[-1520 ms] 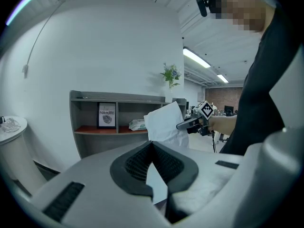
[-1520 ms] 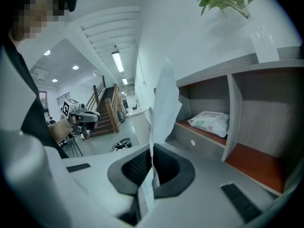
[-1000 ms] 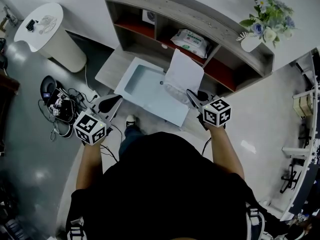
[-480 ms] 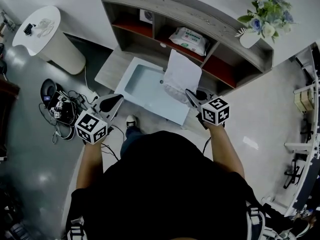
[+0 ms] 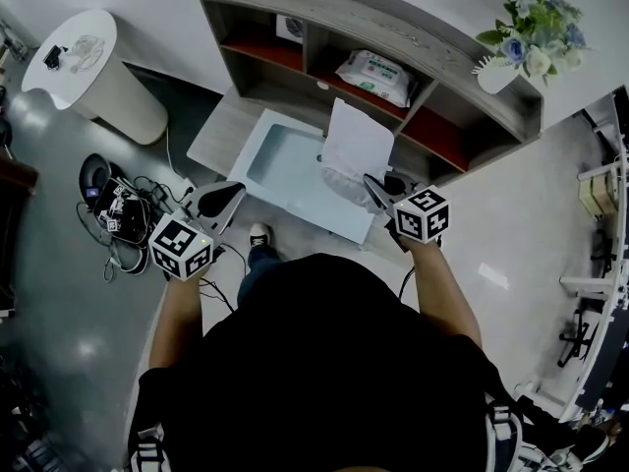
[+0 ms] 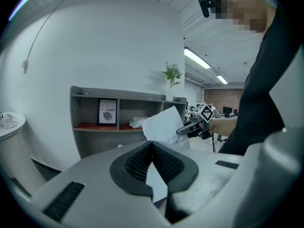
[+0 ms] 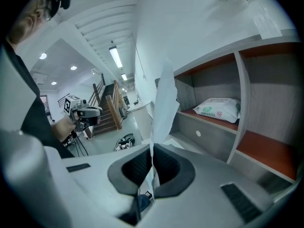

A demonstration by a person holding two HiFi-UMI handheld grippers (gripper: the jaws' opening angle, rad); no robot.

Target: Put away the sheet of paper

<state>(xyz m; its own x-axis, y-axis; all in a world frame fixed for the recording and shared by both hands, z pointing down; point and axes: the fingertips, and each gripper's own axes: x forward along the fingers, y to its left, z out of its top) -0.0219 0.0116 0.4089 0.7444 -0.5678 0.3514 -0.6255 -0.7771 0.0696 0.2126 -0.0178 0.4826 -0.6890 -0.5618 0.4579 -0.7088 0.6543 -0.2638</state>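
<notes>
The white sheet of paper (image 5: pixel 358 146) stands upright over the right end of a pale blue open tray or drawer (image 5: pixel 285 170), in front of the shelf unit (image 5: pixel 393 28). My right gripper (image 5: pixel 373 185) is shut on the sheet's lower edge. In the right gripper view the paper (image 7: pixel 164 103) rises edge-on out of the closed right gripper (image 7: pixel 152 150). My left gripper (image 5: pixel 234 193) hangs at the tray's near left corner, shut and holding nothing. From the left gripper view (image 6: pixel 152 144) the paper (image 6: pixel 164 124) shows beyond the pads.
A pack of wipes (image 5: pixel 371 75) lies in the shelf's middle bay, a framed picture (image 5: pixel 292 29) in the left bay, red boards below. A flower vase (image 5: pixel 519 55) stands on the shelf's right end. A white round stand (image 5: pixel 93 67) and tangled cables (image 5: pixel 118 206) are on the floor at left.
</notes>
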